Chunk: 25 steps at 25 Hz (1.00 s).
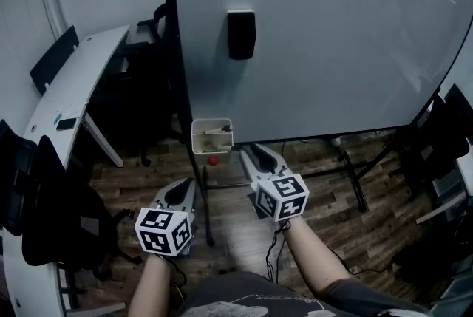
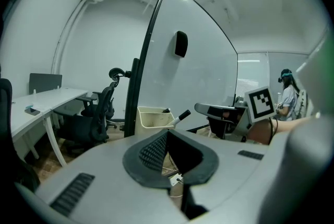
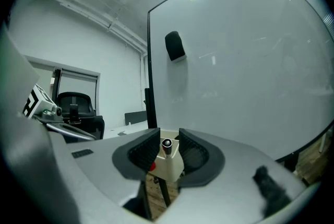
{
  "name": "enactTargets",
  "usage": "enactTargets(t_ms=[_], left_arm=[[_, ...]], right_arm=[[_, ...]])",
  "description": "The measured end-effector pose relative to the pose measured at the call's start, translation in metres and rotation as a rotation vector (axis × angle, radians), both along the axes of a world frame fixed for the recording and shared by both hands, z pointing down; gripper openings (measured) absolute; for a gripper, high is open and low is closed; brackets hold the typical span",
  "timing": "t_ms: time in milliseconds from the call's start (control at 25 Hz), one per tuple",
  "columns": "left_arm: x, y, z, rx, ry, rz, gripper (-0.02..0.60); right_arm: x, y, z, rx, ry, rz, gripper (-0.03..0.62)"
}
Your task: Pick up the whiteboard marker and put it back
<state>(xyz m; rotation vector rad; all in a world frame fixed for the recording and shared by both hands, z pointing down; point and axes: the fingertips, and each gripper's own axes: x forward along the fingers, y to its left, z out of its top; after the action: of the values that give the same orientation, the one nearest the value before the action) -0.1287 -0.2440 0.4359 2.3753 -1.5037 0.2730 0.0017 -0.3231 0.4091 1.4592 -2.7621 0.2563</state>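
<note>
I am holding my right gripper [image 1: 258, 155] with its jaws apart. The black-capped whiteboard marker [image 3: 166, 144] is showing between them untouched, standing in the cream plastic box [image 1: 212, 138] at centre frame. My left gripper [image 1: 183, 186] is idling, jaws together. The put-back looks done, so next I am needing to back straight out.

White whiteboard [image 1: 332, 35] in a black frame, black eraser [image 1: 241, 34], cream tray [image 1: 212, 145], small red ball [image 1: 213, 160], whiteboard marker [image 2: 181, 115] white with a black cap, grey left gripper [image 1: 188, 182] and right gripper [image 1: 255, 151] with dark ribbed jaws and black-and-white square-patterned cubes, brown wood-plank floor [image 1: 347, 219], white desk [image 1: 89, 79]
</note>
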Motion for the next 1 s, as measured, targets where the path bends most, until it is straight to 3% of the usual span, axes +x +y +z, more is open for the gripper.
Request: enactTargets(t_ms=[440,600,1000], left_arm=[[0.035,0.039,-0.02,0.05,0.006,0.014,0.014],[0.046,0.061,-0.023,0.061,0.011,0.005,0.014],[0.072,0.115,-0.029,0.07,0.018,-0.011,0.014]], right_arm=[[0.03,0.051,-0.006,0.013,-0.026,-0.022,0.101],[0.041,0.076,-0.014,0.031,-0.011,-0.018,0.044],[0.058,0.147,-0.031,0.055,-0.03,-0.089,0.025]])
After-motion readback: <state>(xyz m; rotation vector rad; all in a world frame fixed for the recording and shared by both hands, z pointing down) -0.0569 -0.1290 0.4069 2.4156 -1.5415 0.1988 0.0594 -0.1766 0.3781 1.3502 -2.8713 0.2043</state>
